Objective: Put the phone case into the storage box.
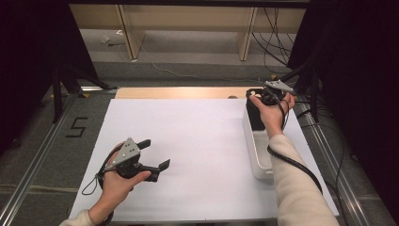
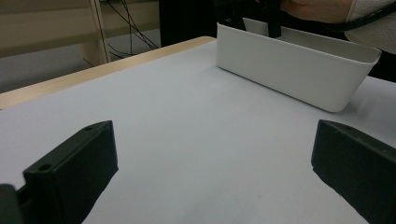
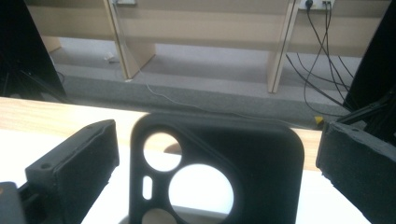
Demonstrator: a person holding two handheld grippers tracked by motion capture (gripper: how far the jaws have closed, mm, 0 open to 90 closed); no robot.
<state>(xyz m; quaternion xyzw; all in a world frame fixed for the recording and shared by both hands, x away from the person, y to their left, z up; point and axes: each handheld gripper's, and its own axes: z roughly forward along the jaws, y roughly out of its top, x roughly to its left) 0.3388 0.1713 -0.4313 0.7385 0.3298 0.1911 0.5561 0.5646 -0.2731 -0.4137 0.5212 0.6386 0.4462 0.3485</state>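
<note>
Where the person's left hand (image 1: pixel 115 181) enters at the near edge of the high view, it holds the left gripper (image 1: pixel 155 157) low over the white table sheet (image 1: pixel 188 150), jaws spread wide with nothing between them. The left gripper view confirms this: bare sheet lies between the two black jaws, and each jaw is cut off by the frame's bottom corners.

Farther right, a white oblong bin (image 1: pixel 258 153) sits along the sheet's right side; its interior is largely hidden by the right forearm and sleeve (image 1: pixel 294 183) crossing above it. At the bin's far end the right hand (image 1: pixel 270 110) holds the right gripper (image 1: pixel 261 96) (fingertips not resolvable in the high view).

In the right gripper view the jaws stand apart, and a black phone case (image 3: pixel 219 172) with round camera cut-outs stands upright between them, touching neither jaw as far as visible. Its lower part is cut off by the frame, so what it rests on cannot be told; it appears to rise from the bin's far end.

Beyond: wooden table edge (image 1: pixel 179 92), grey floor, wooden shelving legs (image 3: pixel 128 42), and loose cables (image 3: pixel 322 56).
</note>
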